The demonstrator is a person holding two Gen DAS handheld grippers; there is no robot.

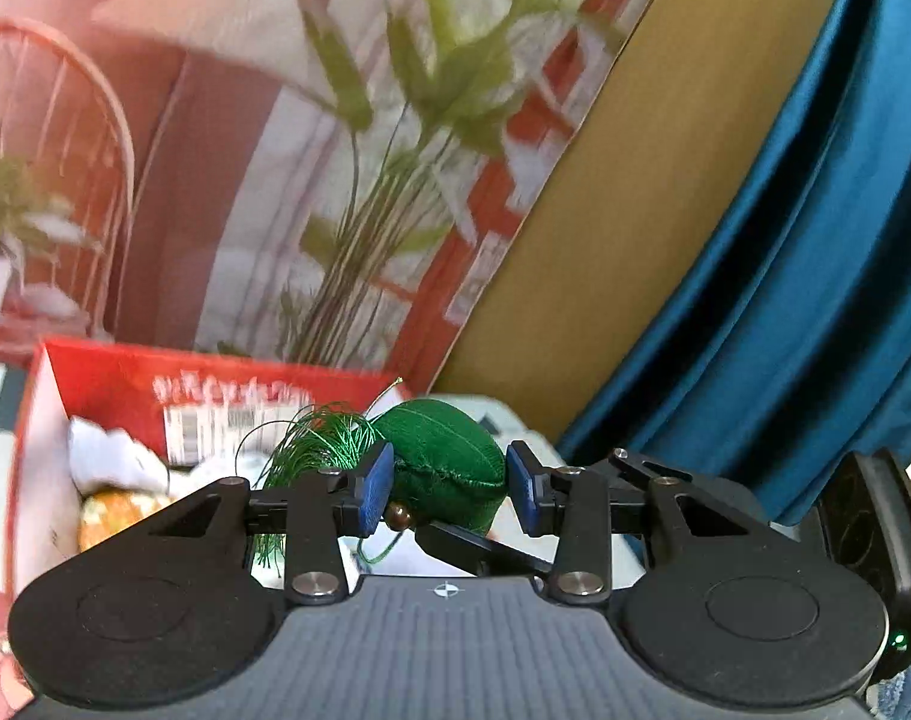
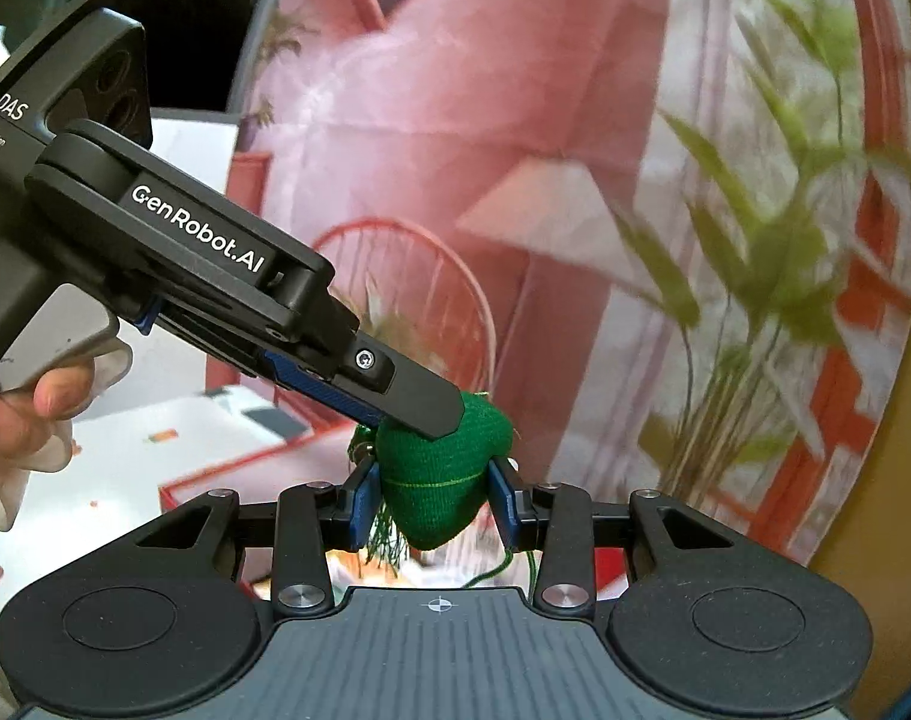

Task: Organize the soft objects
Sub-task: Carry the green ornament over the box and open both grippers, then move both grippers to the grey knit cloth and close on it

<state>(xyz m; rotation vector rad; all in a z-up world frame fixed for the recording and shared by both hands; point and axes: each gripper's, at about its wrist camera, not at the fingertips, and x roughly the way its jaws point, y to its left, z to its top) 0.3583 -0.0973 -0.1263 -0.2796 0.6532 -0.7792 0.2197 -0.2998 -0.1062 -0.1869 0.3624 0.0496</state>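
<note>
Right wrist: two tongs (image 2: 434, 501) (image 1: 449, 489) grip one green pouch (image 2: 437, 480).

The left tool (image 1: 449, 489) has its blue pads (image 1: 376, 489) on either side of a green stuffed ornament (image 1: 449, 462); the near pad touches it, the far one sits just beside its edge. Green tassel threads (image 1: 311, 438) spray out to the tool's left, and a small brown bead (image 1: 399, 517) hangs beneath the ornament. A black finger of the right tool (image 1: 473, 549) reaches in from below, right of the bead. Ahead and left, a red box (image 1: 125, 384) holds white cloth (image 1: 107, 459) and something orange (image 1: 116, 513).
</note>
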